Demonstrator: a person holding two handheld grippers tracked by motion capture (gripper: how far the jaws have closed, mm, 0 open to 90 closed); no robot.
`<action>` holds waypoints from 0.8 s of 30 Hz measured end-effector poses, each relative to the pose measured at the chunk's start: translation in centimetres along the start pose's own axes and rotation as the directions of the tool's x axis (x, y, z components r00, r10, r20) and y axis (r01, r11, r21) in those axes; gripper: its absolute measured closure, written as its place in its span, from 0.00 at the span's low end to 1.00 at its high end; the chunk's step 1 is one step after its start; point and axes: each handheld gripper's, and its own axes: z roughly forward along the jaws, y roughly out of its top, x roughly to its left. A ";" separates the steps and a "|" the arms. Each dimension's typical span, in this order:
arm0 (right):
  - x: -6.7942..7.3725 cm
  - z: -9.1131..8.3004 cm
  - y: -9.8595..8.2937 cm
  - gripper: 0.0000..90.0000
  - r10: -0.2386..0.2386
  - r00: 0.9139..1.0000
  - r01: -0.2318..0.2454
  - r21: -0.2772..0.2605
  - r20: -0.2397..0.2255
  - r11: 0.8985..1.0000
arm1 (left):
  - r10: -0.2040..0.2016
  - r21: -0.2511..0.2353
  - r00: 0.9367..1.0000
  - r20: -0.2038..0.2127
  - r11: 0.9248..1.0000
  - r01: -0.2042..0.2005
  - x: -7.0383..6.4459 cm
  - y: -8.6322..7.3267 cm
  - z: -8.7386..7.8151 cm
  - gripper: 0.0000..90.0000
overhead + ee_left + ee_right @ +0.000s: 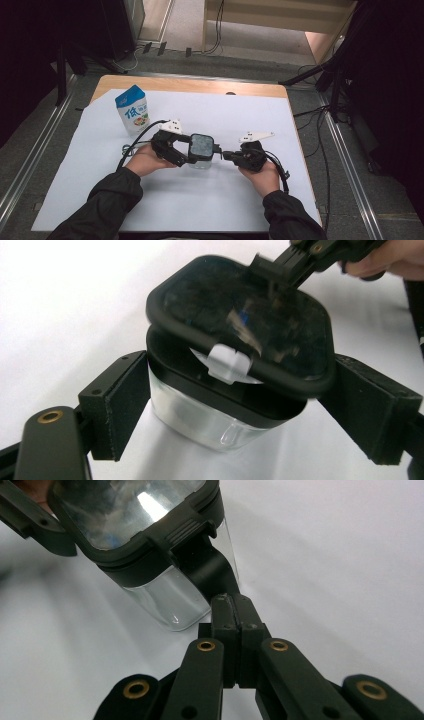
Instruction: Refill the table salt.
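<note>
Clear plastic jar (201, 161) at centre frame: my left gripper (186, 156) clamps its sides steady while my right gripper (223, 155), pinched on the latch (210, 570), pries the lid (245, 320) up.

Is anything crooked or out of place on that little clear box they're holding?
Yes: the black lid sits tilted on the clear container, lifted along one side, while the right gripper pinches the lid's latch tab.
</note>
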 end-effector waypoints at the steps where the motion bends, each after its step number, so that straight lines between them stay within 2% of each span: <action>1: 0.0 0.0 0.0 1.00 0.000 1.000 0.000 0.001 0.001 1.000 | 0.000 0.004 1.000 -0.001 1.000 0.000 0.0 0.0 -0.1 0.18; 6: 0.0 0.0 0.0 1.00 0.001 1.000 -0.001 0.001 0.000 1.000 | 0.006 0.002 1.000 -0.006 1.000 -0.006 -0.2 0.2 -0.7 0.21; 9: -0.1 0.0 0.0 1.00 -0.005 1.000 0.005 -0.002 -0.002 1.000 | 0.027 0.001 1.000 -0.012 1.000 -0.027 -0.3 0.3 -1.1 0.24; 13: 0.0 0.1 0.0 1.00 -0.004 1.000 0.004 0.000 -0.006 1.000 | 0.037 -0.004 0.999 0.006 0.999 -0.037 -0.4 0.5 -1.9 0.39; 15: 0.0 0.1 0.0 1.00 -0.003 1.000 0.003 0.005 -0.006 1.000 | 0.040 -0.001 0.999 0.011 0.999 -0.040 -0.5 0.6 -2.0 0.43; 17: 0.0 0.1 0.0 1.00 -0.004 1.000 0.004 0.003 -0.007 1.000 | 0.033 -0.002 0.999 0.009 0.999 -0.033 -0.5 0.6 -2.1 0.46; 18: 0.0 0.1 0.0 1.00 -0.003 1.000 0.003 0.003 -0.006 1.000 | 0.024 -0.006 1.000 0.008 1.000 -0.024 -0.4 0.6 -2.2 0.52; 20: 0.0 0.1 0.0 1.00 -0.002 1.000 0.002 0.001 -0.008 1.000 | 0.001 -0.015 0.999 0.037 1.000 -0.001 0.0 0.6 -2.5 0.60; 24: 0.0 0.0 0.1 1.00 -0.003 1.000 0.003 -0.001 -0.010 1.000 | -0.012 -0.003 0.999 0.046 1.000 0.013 0.0 0.8 -2.6 0.68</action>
